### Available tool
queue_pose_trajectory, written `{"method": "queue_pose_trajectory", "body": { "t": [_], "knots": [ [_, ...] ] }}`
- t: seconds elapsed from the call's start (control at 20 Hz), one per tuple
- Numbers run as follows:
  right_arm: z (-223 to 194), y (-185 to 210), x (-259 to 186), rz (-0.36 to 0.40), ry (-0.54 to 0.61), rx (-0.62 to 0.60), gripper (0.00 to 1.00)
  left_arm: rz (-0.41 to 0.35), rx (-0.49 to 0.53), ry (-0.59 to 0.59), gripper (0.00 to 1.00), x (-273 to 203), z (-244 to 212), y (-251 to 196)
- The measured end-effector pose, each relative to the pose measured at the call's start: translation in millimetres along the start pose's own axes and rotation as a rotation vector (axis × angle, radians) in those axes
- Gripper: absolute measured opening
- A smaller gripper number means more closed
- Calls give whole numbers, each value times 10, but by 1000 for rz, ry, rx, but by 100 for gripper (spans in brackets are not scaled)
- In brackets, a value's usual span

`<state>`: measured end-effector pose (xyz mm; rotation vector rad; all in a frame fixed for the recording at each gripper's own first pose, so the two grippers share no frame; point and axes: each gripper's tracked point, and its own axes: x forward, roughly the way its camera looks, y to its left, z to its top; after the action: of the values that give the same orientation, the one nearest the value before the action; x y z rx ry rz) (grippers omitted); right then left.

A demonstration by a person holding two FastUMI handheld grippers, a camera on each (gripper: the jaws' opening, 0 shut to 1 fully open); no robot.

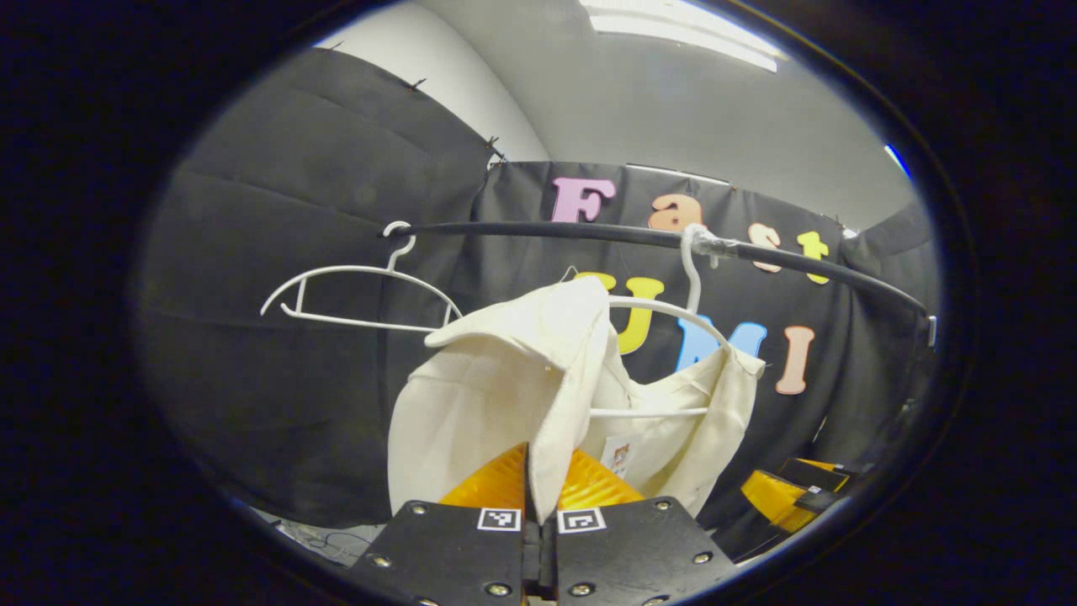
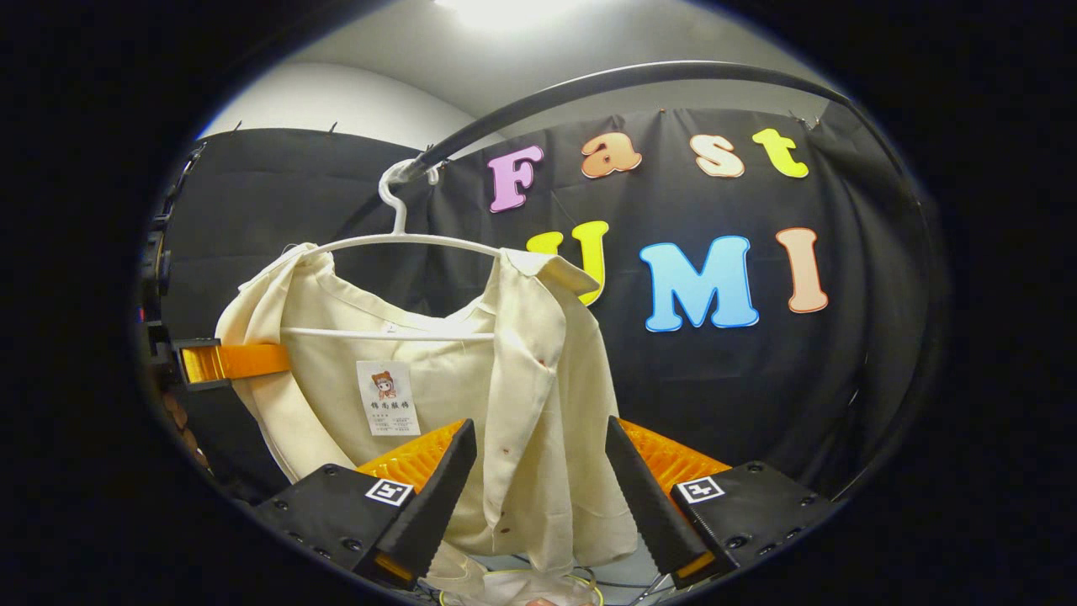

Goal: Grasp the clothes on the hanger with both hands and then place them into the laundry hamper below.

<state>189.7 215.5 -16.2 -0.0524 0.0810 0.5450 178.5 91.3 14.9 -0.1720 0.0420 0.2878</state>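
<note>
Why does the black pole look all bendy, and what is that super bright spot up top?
In both gripper views the fisheye lens curves the straight rail. In the right gripper view a ceiling light glares white; in the left gripper view the ceiling light panel is bright too. The cream shirt stays sharp.

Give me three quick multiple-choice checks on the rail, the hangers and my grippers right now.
1. Where does the cream shirt hang?
A. on a white hanger on the rail
B. in the hamper
C. on the floor

2. How many white hangers are on the black rail?
A. one
B. two
C. four

3. What is the state of the right gripper?
A. shut on the shirt
B. open around the shirt's front edge
C. holding a hanger

Answers: 1 A, the shirt drapes over the loaded hanger; 2 B, the empty hanger is beside it; 3 B, fingers are apart, while the left gripper pinches cloth.
</note>
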Motion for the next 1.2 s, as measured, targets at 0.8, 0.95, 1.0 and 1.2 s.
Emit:
{"method": "queue_pose_trajectory", "body": {
  "t": [0.8,0.95,1.0,1.2],
  "knots": [
    [-34,44,1027,-123,3,-53,98,-23,28,-10,1,-316,201,139],
    [22,-16,1112,-130,-15,-68,98,-16,43,-14,1,-367,228,125],
    [44,-37,1136,-128,-20,-74,98,-13,45,-17,1,-383,233,131],
    [88,-58,1208,-110,-24,-95,57,12,70,-33,1,-387,269,229]
  ]
}}
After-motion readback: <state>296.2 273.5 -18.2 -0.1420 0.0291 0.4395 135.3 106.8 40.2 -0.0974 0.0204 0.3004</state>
